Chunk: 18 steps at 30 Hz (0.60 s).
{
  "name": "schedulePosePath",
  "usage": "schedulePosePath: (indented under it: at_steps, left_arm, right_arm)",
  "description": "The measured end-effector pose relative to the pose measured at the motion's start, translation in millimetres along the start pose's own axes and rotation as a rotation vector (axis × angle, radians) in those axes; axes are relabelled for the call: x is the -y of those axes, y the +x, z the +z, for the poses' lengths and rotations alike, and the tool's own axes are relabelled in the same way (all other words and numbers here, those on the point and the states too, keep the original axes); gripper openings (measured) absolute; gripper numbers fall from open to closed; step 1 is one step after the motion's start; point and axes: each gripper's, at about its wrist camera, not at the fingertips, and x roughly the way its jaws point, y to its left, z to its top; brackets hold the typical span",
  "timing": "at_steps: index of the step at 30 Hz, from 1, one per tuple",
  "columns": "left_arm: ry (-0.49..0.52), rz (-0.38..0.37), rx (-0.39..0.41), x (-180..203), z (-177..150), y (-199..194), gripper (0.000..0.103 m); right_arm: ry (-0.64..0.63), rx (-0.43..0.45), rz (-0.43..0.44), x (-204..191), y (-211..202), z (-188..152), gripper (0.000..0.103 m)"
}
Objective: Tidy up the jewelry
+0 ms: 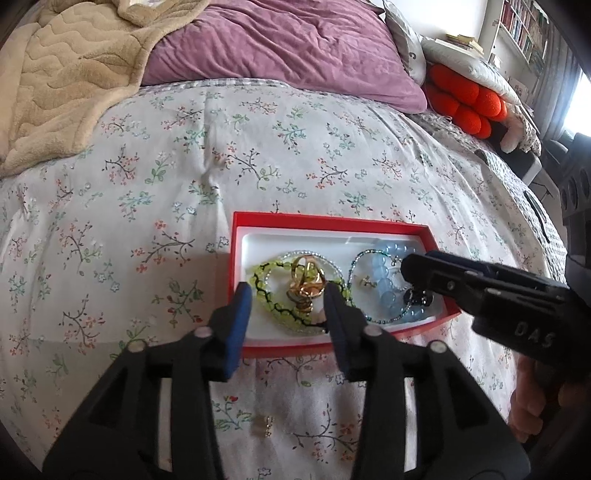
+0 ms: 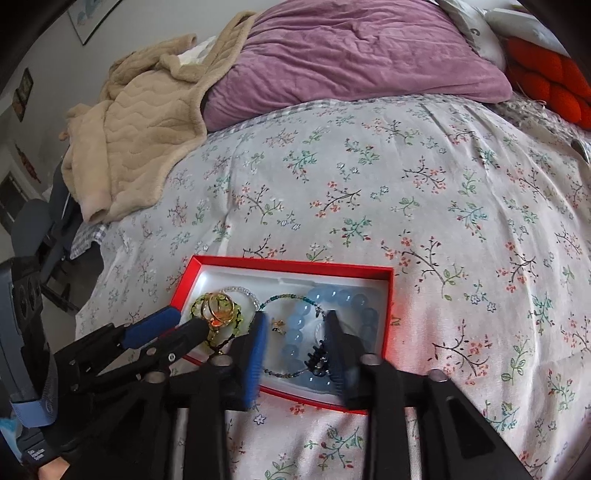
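A red box with a white lining lies on the floral bedspread. It holds a yellow-green bead bracelet, gold rings, a pale blue bead bracelet, a thin teal bead chain, a small gold earring and a dark hair claw. My left gripper is open over the box's left half, around the green bracelet and rings. My right gripper is open over the right half, around the blue bracelet and claw.
A small pale earring lies on the bedspread in front of the box. A purple pillow, a beige blanket and an orange knotted cushion lie at the bed's far side. A bookshelf stands behind.
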Motion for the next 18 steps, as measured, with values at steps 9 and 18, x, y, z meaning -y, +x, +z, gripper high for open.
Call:
schedulePosePath:
  at_steps: [9, 18]
  left_arm:
    - [0.01, 0.041, 0.012, 7.1, -4.4, -22.0, 0.077]
    - [0.023, 0.188, -0.051, 7.6, -25.9, -37.7, 0.097]
  right_arm:
    - [0.045, 0.058, -0.028, 12.1, -35.1, 1.8, 0.074]
    - [0.073, 0.039, -0.127, 18.3, -59.0, -12.1, 0.102]
